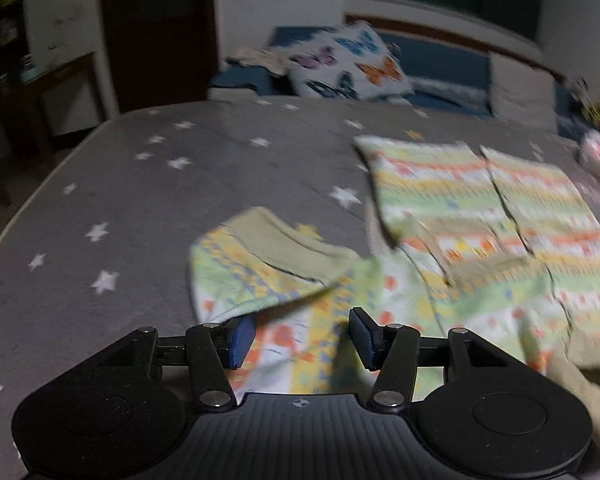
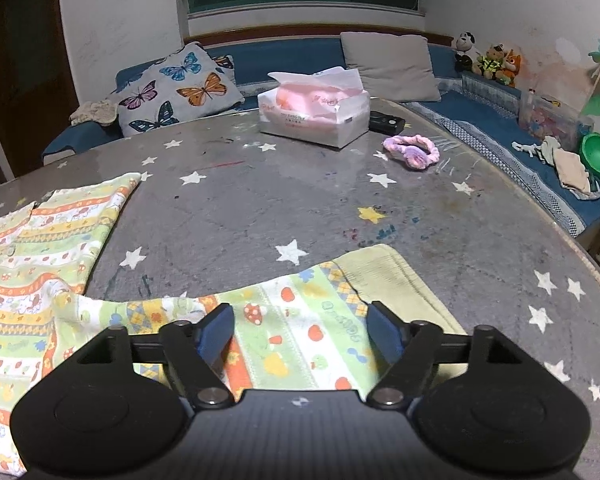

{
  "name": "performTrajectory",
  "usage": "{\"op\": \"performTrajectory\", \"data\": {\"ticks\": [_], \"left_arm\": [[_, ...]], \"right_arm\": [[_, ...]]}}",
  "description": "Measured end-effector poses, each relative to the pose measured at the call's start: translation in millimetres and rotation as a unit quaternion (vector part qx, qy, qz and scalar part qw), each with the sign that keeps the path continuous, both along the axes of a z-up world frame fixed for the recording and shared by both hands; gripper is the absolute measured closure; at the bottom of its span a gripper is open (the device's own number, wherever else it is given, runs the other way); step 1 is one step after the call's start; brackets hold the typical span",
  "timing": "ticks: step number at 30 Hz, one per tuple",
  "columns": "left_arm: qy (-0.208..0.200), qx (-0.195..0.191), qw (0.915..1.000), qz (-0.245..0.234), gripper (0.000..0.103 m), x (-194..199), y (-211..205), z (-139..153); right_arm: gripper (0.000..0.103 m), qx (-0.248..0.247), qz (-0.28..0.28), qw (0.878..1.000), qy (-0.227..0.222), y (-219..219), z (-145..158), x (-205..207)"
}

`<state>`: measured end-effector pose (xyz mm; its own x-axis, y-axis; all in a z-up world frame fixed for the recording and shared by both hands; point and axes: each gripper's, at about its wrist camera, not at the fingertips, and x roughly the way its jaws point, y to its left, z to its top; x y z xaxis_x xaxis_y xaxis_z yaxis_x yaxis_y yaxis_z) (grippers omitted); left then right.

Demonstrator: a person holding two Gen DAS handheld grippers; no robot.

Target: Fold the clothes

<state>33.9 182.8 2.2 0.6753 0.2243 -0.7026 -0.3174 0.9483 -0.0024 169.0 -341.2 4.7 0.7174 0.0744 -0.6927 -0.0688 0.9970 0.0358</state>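
soft printed garment (image 2: 284,332) spread on the star-patterned table (image 2: 300,208), both grippers wide apart over it.

your left gripper (image 1: 302,338) and right gripper (image 2: 300,334) hold nothing. the cloth looks light and limp, so pinch the ribbed cuff (image 2: 396,280). beyond the garment, the tissue box (image 2: 314,114) holds pink-wrapped tissues.
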Motion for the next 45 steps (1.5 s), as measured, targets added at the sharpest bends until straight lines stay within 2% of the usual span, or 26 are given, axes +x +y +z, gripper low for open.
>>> {"op": "performTrajectory", "data": {"ticks": [2,7,12,17,24,26,29,32,34,38,42,45], "left_arm": [[-0.011,0.008,0.9992,0.037,0.049,-4,9,1],[-0.022,-0.015,0.9914,0.128,0.049,-20,39,-4],[-0.029,-0.027,0.9858,0.163,0.051,-29,60,-3],[-0.016,0.034,0.9766,0.212,0.05,-34,75,-7],[-0.007,0.045,0.97,0.239,0.05,-48,91,-5],[-0.008,0.046,0.974,0.222,0.05,-49,81,0],[-0.013,0.033,0.9849,0.17,0.048,-45,56,7],[-0.02,0.025,0.9949,0.096,0.045,-35,23,12],[-0.022,0.021,0.9985,0.045,0.042,-27,-3,14],[-0.024,0.021,0.9987,-0.041,0.042,-8,-54,13],[-0.022,0.039,0.9942,-0.097,0.042,3,-94,7],[-0.02,0.053,0.9891,-0.136,0.038,9,-120,1]], "right_arm": [[0.025,-0.003,0.001,1.0,0.0,2,-1,0],[0.024,-0.005,0.001,1.0,0.0,3,-1,0],[0.024,-0.006,0.002,1.0,-0.001,2,-1,-1],[0.024,-0.006,0.003,1.0,-0.003,1,-2,-5],[0.023,-0.007,0.005,1.0,0.0,-3,-1,-14],[0.023,-0.009,0.005,1.0,0.003,-4,0,-17],[0.023,-0.008,0.001,1.0,0.005,-5,1,-23],[0.023,-0.009,0.001,1.0,0.004,-5,3,-30],[0.023,-0.01,0.006,1.0,0.002,-3,5,-35],[0.023,-0.001,0.001,1.0,0.002,-6,6,-42],[0.023,0.002,-0.009,1.0,0.004,-13,2,-50],[0.025,-0.002,-0.015,1.0,0.002,-17,1,-55]]}}
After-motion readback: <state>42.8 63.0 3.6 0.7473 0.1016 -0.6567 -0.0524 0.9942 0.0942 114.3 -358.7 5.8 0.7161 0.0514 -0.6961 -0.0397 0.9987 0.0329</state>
